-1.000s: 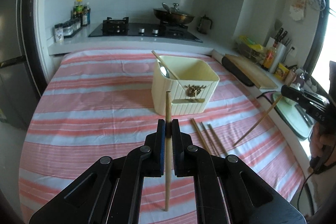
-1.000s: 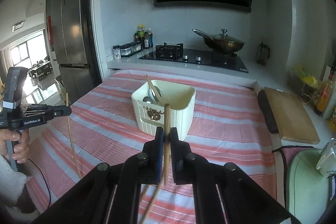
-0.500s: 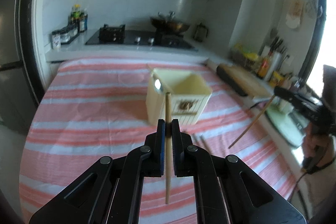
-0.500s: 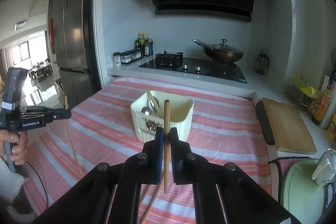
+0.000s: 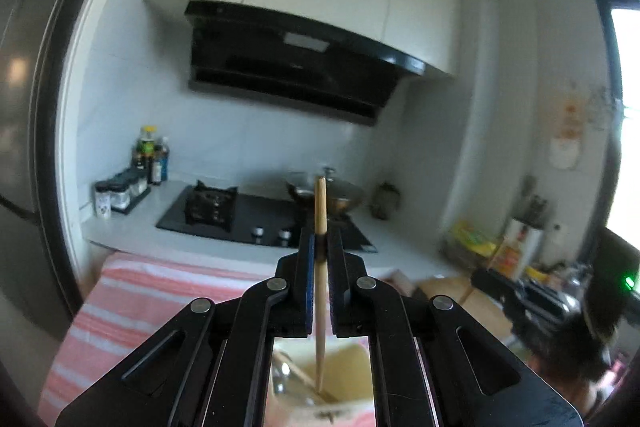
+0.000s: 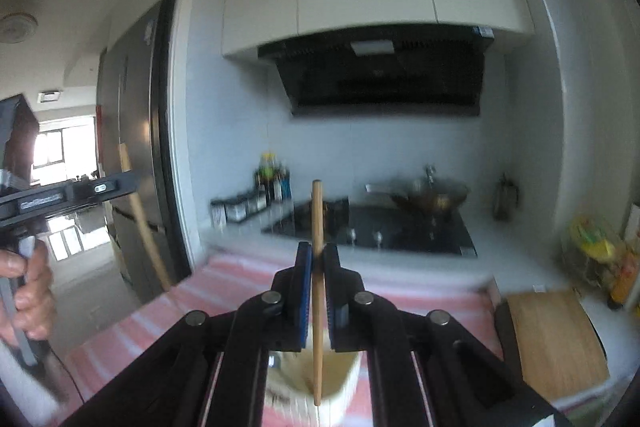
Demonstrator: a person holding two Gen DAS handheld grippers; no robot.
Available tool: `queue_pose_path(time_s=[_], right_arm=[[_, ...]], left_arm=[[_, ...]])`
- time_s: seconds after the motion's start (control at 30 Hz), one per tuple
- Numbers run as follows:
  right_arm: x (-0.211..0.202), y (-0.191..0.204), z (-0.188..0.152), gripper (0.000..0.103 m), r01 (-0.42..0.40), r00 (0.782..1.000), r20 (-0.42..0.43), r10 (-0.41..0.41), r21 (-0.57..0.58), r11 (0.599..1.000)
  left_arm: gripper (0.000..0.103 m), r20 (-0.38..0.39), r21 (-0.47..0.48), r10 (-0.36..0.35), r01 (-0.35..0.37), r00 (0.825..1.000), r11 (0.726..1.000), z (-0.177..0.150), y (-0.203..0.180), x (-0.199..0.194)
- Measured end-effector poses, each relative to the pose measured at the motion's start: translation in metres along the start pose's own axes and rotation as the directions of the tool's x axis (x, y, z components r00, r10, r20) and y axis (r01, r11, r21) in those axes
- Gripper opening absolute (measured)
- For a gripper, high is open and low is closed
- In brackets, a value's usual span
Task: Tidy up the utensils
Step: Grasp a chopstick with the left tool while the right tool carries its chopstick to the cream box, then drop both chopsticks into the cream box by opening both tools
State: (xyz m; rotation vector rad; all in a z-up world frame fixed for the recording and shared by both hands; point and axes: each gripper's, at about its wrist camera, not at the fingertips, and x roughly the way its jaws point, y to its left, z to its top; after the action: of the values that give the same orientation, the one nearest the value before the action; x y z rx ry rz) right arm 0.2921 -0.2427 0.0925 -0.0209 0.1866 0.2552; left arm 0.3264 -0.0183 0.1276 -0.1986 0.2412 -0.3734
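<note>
With each claw, left (image 5: 319, 251) and right (image 6: 317, 261), clenched on an upright chopstick (image 5: 320, 267) (image 6: 317, 291) whose tip hangs over the bin (image 6: 340, 383), release off-centre or tilted and your stick may clip the rim and fall onto the desk (image 6: 420, 287).

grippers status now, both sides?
left gripper: shut on a chopstick.
right gripper: shut on another chopstick.
</note>
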Motion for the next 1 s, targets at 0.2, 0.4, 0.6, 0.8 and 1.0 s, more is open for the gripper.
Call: queue_pose_path(time_s=[0.2, 0.4, 0.6, 0.8, 1.0], right_arm=[[0.079, 0.003, -0.040, 0.006, -0.007, 0.991, -0.130, -0.001, -0.062, 0.998], [0.130, -0.008, -0.095, 0.007, -0.031, 0.932, -0.359, 0.042, 0.038, 0.999], [0.099, -0.019, -0.087, 0.042, -0.032, 0.945, -0.319, 0.073, 0.132, 0.991], [0.017, -0.023, -0.120, 0.059, -0.009, 0.924, -0.381, 0.031, 0.058, 0.998], [-0.038, -0.023, -0.253, 0.060, 0.097, 0.812, -0.581, -0.060, 0.034, 0.995]], left_arm=[[0.004, -0.244, -0.088, 0.019, -0.041, 0.969, 0.995, -0.057, 0.022, 0.096], [0.005, -0.437, -0.105, -0.002, -0.049, 0.900, 0.993, -0.114, 0.033, 0.139], [0.068, -0.494, -0.078, -0.027, -0.013, 0.869, 0.997, -0.118, 0.034, 0.107], [0.092, -0.616, 0.038, 0.001, 0.029, 0.787, 0.999, -0.171, 0.043, 0.034], [0.091, -0.717, 0.038, 0.073, -0.066, 0.693, 0.997, -0.293, 0.051, -0.007]])
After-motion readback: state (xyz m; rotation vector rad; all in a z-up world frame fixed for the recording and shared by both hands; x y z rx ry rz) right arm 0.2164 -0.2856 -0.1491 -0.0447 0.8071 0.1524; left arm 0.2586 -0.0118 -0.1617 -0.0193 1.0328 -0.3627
